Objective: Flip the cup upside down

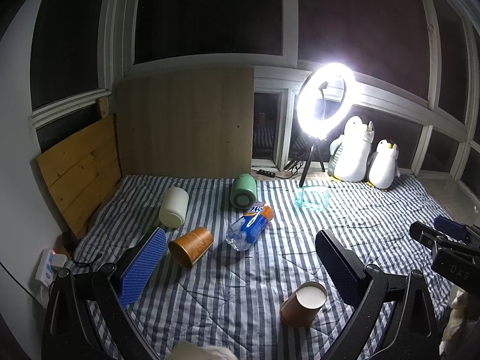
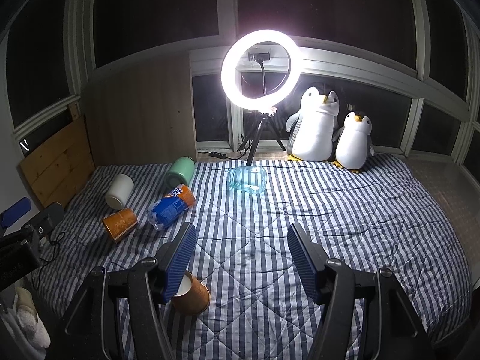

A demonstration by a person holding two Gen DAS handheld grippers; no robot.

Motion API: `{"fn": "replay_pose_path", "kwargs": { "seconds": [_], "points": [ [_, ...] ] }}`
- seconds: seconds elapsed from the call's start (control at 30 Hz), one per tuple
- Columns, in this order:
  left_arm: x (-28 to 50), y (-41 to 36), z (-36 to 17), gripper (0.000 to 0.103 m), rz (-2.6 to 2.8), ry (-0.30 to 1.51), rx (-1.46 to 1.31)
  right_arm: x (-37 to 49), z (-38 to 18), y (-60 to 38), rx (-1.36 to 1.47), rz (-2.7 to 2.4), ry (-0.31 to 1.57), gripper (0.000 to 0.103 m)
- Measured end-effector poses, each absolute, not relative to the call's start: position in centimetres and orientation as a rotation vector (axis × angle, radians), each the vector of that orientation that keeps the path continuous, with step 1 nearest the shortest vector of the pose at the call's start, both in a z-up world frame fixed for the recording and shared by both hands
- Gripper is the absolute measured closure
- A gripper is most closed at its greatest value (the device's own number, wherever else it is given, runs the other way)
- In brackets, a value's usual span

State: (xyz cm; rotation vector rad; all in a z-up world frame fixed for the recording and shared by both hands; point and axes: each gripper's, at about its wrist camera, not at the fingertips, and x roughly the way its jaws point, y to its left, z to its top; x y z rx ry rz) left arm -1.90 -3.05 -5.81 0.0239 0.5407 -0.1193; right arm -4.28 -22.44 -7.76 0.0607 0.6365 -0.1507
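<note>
Both tools are wide open and hold nothing: the left hand-held gripper [image 1: 240, 235] and the right hand-held gripper [image 2: 242, 228].

The near orange cup [image 1: 303, 303] lies on the bed [image 2: 345, 225], low down by the left hand-held gripper's right finger. From the right hand-held gripper, it sits partly behind the left finger. It is tipped over with a white end showing. I cannot tell if that end is the mouth or the bottom. The far orange cup [image 1: 190, 247] lies on its side just past the left hand-held gripper's left finger.

What could go wrong:
- The cup is thin paper. A hard squeeze could crush it.
- The quilt is soft and bumpy. A cup set down on it could wobble and fall over.
- A cup on its side can roll away if a finger bumps it.
- The plastic bottle [image 1: 249, 228] lies close to the far cup and could get knocked.
- The two hand-held grippers are near each other and could bump.

Counting:
- two orange cups
- one white cup [image 1: 174, 207]
- one green cup [image 1: 243, 190]
- one plastic bottle
- one clear blue jar [image 2: 247, 179]
- two toy penguins [image 2: 330, 132]
- one ring light [image 2: 260, 69]
</note>
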Motion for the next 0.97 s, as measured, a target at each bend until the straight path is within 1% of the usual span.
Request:
{"fn": "replay_pose_path", "kwargs": {
  "seconds": [0.97],
  "points": [
    [-2.27, -2.78, -5.62, 0.001, -0.104, 0.55, 0.017, -4.45, -7.67, -21.93, 0.048, -0.144, 0.641, 0.043]
  ]
}}
